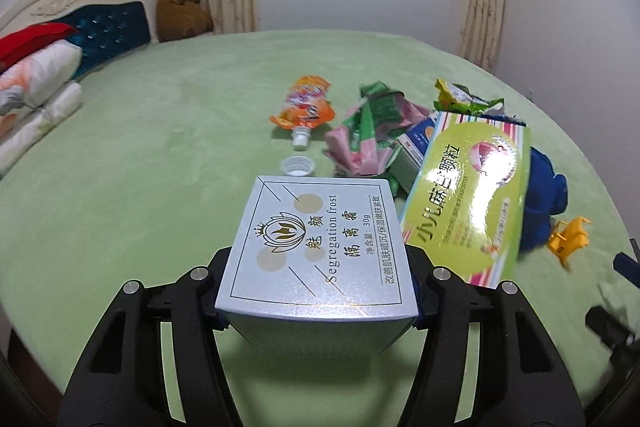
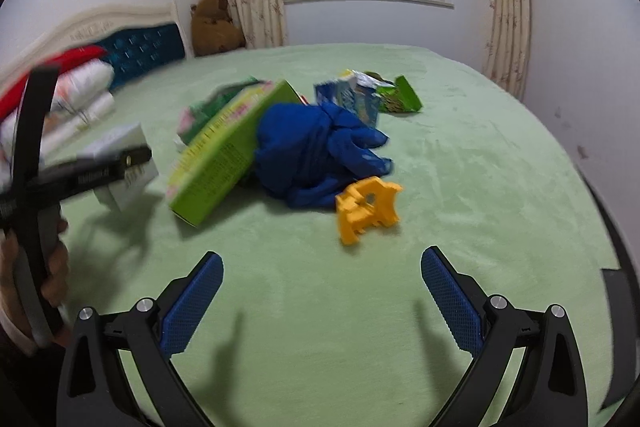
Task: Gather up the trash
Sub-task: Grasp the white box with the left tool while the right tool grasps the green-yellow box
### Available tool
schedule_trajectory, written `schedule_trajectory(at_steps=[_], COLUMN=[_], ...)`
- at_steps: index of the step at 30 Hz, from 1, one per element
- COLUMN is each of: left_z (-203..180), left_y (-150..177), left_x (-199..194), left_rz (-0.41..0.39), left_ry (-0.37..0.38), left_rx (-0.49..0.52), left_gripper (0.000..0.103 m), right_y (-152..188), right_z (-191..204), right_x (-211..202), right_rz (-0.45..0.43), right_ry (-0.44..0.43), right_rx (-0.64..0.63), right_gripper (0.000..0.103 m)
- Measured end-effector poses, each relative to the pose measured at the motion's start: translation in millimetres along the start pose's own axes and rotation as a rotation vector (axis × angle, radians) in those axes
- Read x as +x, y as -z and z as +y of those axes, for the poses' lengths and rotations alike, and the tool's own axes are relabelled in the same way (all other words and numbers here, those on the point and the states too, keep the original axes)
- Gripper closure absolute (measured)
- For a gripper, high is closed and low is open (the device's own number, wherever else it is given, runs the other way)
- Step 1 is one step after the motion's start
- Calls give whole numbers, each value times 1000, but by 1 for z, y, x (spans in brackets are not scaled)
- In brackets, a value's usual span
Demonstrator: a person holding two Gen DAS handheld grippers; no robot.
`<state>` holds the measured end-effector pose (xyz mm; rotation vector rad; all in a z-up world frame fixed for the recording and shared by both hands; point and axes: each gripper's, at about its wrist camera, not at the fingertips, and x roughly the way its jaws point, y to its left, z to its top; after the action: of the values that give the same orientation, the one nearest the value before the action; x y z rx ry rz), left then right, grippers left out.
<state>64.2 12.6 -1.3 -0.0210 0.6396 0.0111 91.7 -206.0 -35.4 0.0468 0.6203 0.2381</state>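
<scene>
My left gripper (image 1: 316, 263) is shut on a silver-blue cosmetics box (image 1: 316, 247), held just above the green bedspread (image 1: 160, 147); the box hides its pads. The right wrist view shows the same box (image 2: 124, 143) at the far left. Beyond it lies a trash pile: a lime-green medicine box (image 1: 468, 203), an orange pouch (image 1: 306, 103), a white cap (image 1: 298, 167), pink-green wrappers (image 1: 368, 135), a snack bag (image 1: 460, 95), a blue bag (image 2: 316, 151) and a yellow plastic piece (image 2: 368, 207). My right gripper (image 2: 322, 257) hangs open over bare bedspread, short of the yellow piece.
Folded bedding and pillows (image 1: 36, 83) are stacked at the left by the headboard (image 1: 112, 27). A brown teddy bear (image 1: 182, 7) sits in the far corner under the curtains. A hand (image 2: 52, 267) grips the left tool's handle.
</scene>
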Motion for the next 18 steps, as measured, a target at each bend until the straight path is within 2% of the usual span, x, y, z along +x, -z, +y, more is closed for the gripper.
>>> schedule_trajectory(at_steps=[4, 9, 13, 16, 18], left_z=[12, 27, 39, 45, 49], left_y=[14, 37, 42, 43, 44], left_x=[-30, -47, -54, -56, -58], left_rz=[-20, -2, 1, -1, -3], left_ry=[-48, -123, -120, -124, -118], left_rx=[-28, -43, -61, -70, -81], left_gripper=[44, 44, 44, 44, 44], right_y=[-7, -27, -42, -49, -52], right_z=[12, 31, 27, 25, 26], right_x=[-3, 20, 48, 71, 86], right_rz=[-5, 26, 72, 114, 146], right_ry=[-115, -244, -381, -429, -442], right_rx=[64, 164, 353, 471, 513], right_gripper=[5, 5, 6, 10, 17])
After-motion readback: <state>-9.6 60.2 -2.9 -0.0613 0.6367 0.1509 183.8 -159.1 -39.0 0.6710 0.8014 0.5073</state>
